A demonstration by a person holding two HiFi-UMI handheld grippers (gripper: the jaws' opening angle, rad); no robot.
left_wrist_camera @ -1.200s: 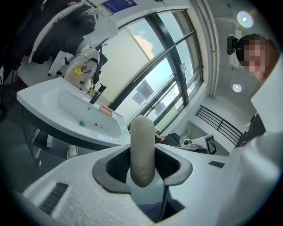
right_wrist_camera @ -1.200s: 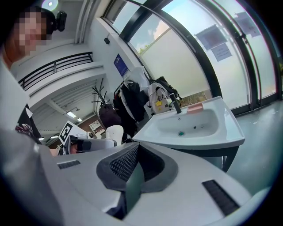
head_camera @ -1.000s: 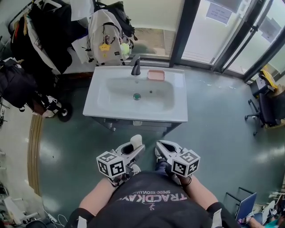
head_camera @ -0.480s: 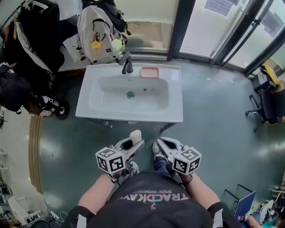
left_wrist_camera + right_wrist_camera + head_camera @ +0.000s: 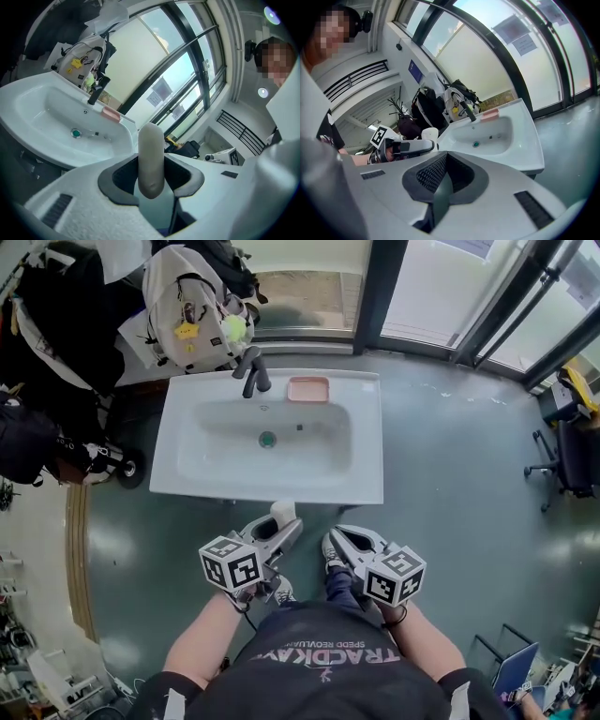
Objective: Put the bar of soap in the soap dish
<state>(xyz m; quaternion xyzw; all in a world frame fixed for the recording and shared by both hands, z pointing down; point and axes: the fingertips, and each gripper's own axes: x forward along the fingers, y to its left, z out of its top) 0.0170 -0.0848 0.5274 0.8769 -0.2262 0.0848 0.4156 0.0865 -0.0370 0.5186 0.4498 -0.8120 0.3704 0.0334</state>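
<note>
While the left hand-held gripper (image 5: pixel 279 526) pinches the bar of soap (image 5: pixel 151 159) just short of the sink (image 5: pixel 187 479), I'd carry it level to the pink soap dish (image 5: pixel 308 389) by the faucet (image 5: pixel 253 371). The right hand-held gripper (image 5: pixel 332 541) is clenched on nothing.

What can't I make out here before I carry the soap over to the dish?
All views: soap dish too small to tell whether it is empty.
Left gripper view: bar of soap seen edge-on, broad faces covered by the left tongs.
Head view: only the soap's tip shows past the tongs.
</note>
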